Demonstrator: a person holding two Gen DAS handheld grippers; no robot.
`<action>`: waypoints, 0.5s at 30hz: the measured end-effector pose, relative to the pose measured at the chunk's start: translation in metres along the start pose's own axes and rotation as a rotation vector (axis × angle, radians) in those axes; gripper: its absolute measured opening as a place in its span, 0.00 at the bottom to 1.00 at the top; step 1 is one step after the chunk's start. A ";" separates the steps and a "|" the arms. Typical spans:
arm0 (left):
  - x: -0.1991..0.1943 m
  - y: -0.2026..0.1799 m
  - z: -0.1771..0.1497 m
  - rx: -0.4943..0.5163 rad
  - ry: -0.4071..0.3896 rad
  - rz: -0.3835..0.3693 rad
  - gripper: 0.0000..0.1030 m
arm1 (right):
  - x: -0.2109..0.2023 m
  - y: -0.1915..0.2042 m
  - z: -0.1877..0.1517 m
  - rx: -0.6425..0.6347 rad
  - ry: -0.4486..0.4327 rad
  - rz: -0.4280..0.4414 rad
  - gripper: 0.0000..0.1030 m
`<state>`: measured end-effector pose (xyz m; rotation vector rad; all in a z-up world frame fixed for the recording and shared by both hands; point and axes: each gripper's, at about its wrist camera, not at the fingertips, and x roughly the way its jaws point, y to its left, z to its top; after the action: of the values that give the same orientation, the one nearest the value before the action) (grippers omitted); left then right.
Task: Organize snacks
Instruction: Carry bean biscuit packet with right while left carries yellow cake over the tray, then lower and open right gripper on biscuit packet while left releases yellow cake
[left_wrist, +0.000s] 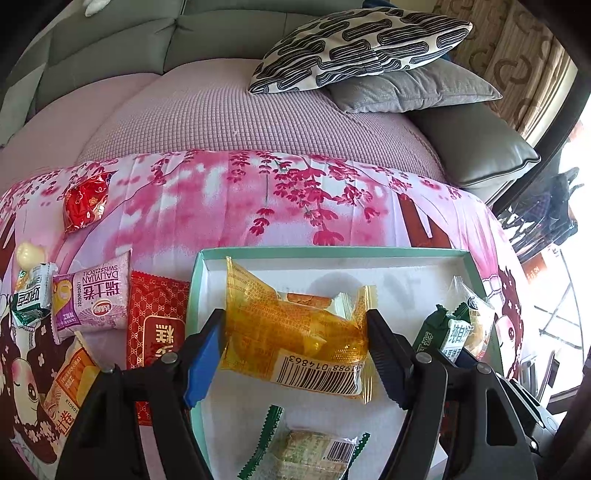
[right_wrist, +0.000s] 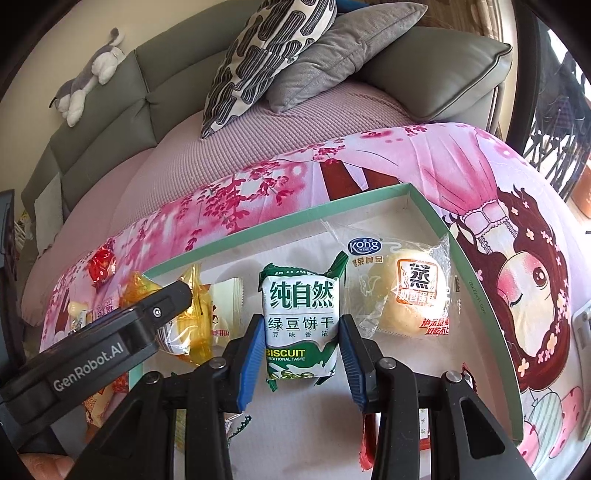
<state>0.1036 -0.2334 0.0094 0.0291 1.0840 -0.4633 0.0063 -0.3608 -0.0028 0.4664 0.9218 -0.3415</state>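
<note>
A shallow box with a mint-green rim (left_wrist: 332, 252) lies on the pink flowered cloth; it also shows in the right wrist view (right_wrist: 295, 218). My left gripper (left_wrist: 295, 332) is shut on a yellow snack packet (left_wrist: 295, 332) and holds it over the box. My right gripper (right_wrist: 301, 332) is shut on a green-and-white mung bean biscuit pack (right_wrist: 301, 314), also over the box. A clear-wrapped steamed cake (right_wrist: 406, 291) lies in the box's right end. A green-edged packet (left_wrist: 310, 450) lies in the box below the left gripper.
Loose snacks lie left of the box: a red foil packet (left_wrist: 86, 201), a purple Swiss roll pack (left_wrist: 92, 299), a red patterned pack (left_wrist: 155, 317), a green-white pack (left_wrist: 33, 299). Patterned pillow (left_wrist: 362, 48) and grey pillow (left_wrist: 413, 88) sit behind on the sofa.
</note>
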 end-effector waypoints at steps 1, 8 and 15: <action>0.000 -0.001 0.000 0.004 0.002 -0.002 0.73 | 0.000 0.001 0.000 -0.004 0.001 -0.003 0.41; -0.001 -0.001 -0.001 0.011 0.018 -0.007 0.75 | 0.004 0.002 0.000 -0.005 0.020 0.007 0.43; -0.004 0.005 -0.001 -0.004 0.025 -0.008 0.81 | 0.009 0.004 -0.002 -0.012 0.045 -0.007 0.51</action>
<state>0.1029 -0.2268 0.0113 0.0273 1.1102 -0.4689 0.0118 -0.3570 -0.0099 0.4619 0.9693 -0.3323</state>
